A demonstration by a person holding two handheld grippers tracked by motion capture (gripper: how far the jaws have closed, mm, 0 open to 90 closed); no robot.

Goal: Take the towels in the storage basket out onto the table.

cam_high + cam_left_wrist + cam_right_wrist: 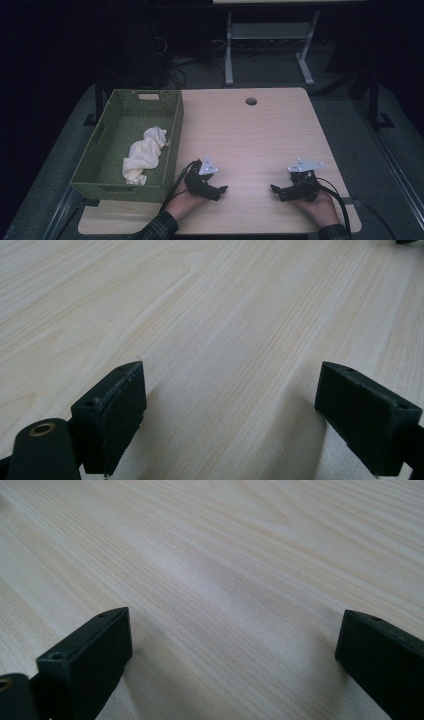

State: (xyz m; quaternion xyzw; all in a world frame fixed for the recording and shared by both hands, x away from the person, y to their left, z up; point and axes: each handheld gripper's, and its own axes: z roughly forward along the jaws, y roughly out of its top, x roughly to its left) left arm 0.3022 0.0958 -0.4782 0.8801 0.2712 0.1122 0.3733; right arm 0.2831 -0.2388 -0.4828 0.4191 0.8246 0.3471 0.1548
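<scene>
Overhead, we see one white cloth (145,155) lying in one green basket (100,182), with our left gripper (220,190) and right gripper (276,191) on the table (250,135), well apart from it. Each gripper view shows jaws spread wide, nothing between. We'd reach in from above, pinching a raised fold.

Both hands rest low, the left tongs (218,190) and right tongs (278,191) wide apart, tips facing inward, holding nothing.
</scene>
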